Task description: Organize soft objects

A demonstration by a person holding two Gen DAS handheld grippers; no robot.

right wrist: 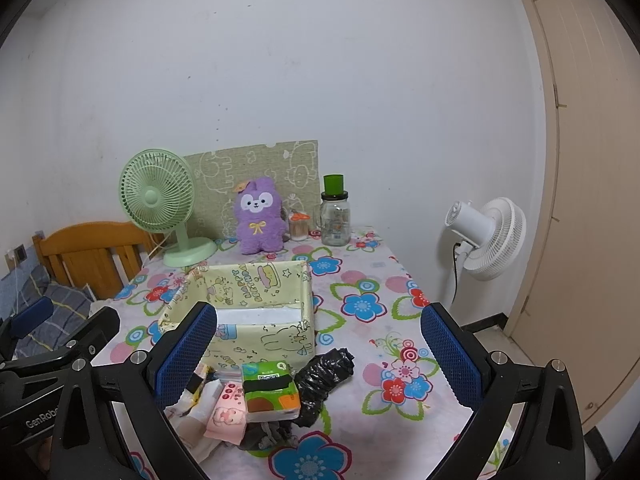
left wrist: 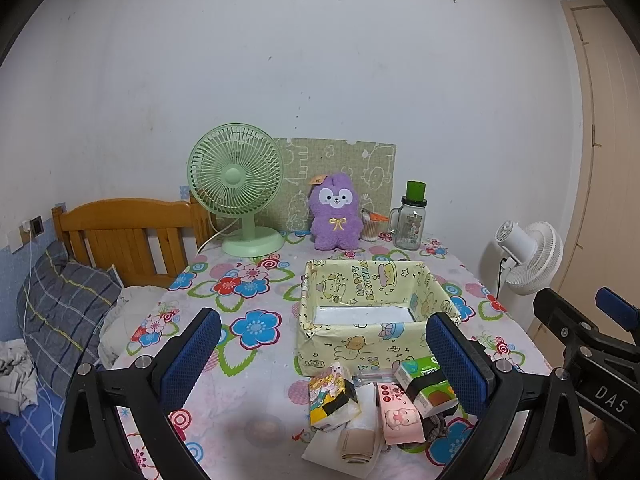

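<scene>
A yellow cartoon-print box [left wrist: 376, 320] [right wrist: 248, 312] stands with nothing inside on the floral table. In front of it lies a heap of soft things: a green tissue pack [left wrist: 426, 386] [right wrist: 271, 390], a pink tissue pack [left wrist: 400, 412] [right wrist: 226, 414], a yellow cartoon pack [left wrist: 330, 396], white cloth [left wrist: 352, 440] and a crumpled black bag [right wrist: 324, 376]. A purple plush toy [left wrist: 336, 212] [right wrist: 260, 216] sits at the back. My left gripper [left wrist: 324, 360] hovers open above the heap. My right gripper [right wrist: 320, 354] is open too, also over the heap. Neither holds anything.
At the table's back stand a green desk fan [left wrist: 236, 188] [right wrist: 160, 200], a patterned board [left wrist: 340, 168], a cotton swab holder [left wrist: 370, 228] and a glass jar with a green lid [left wrist: 412, 220] [right wrist: 335, 216]. A white floor fan [right wrist: 488, 236] stands right, a wooden bed [left wrist: 120, 236] left.
</scene>
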